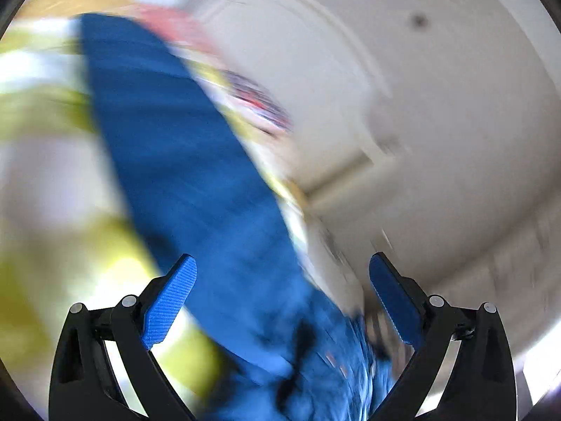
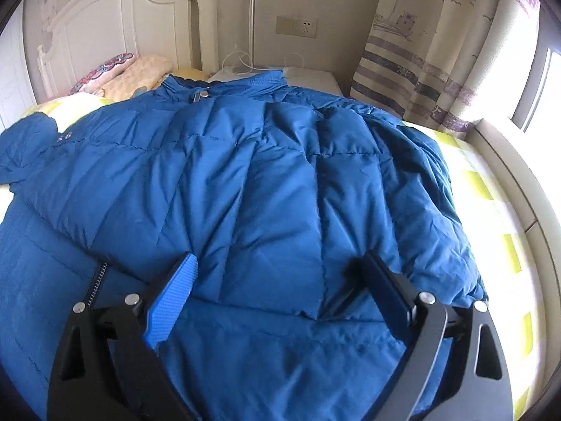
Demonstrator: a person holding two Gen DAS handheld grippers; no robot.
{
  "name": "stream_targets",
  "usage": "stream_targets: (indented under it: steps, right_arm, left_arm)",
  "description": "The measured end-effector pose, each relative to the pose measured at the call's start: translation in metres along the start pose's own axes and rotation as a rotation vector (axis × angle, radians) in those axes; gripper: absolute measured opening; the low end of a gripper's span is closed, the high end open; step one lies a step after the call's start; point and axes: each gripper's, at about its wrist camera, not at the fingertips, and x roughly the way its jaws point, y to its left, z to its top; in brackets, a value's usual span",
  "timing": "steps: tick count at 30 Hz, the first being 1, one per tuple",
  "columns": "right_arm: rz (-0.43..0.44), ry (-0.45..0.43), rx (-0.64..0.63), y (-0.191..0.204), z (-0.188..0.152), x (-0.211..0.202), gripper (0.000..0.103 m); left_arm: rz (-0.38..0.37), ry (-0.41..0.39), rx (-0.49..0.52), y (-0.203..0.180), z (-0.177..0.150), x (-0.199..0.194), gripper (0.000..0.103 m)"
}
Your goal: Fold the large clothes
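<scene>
Lying spread across the bed [image 2: 491,189], the blue jacket [image 2: 245,175] sits beneath the right tool [image 2: 280,280], jaws wide and empty. Blurred, the left tool [image 1: 282,280] also gapes, gripping nothing.

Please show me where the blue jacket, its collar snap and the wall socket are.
blue jacket [image 2: 245,182]: right wrist view, middle of the quilted body.
collar snap [image 2: 203,95]: right wrist view, metal button at the collar.
wall socket [image 2: 296,26]: right wrist view, middle of the plate.
</scene>
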Motion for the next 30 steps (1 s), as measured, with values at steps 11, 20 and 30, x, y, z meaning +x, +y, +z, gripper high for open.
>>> stream_targets:
  steps: [11, 20, 30]
  right_arm:
    - [0.016, -0.013, 0.013, 0.000, -0.001, -0.002, 0.093]
    - [0.208, -0.317, 0.345, -0.062, -0.020, -0.048, 0.086]
    - [0.389, -0.564, 0.919, -0.165, -0.078, -0.058, 0.088]
  left_arm:
    - [0.115, 0.041, -0.092, 0.084, 0.146, 0.033, 0.067]
    - [-0.069, -0.046, 0.191, -0.013, 0.101, -0.008, 0.007]
    - [-0.309, 0.315, 0.939, -0.223, -0.163, 0.011, 0.008]
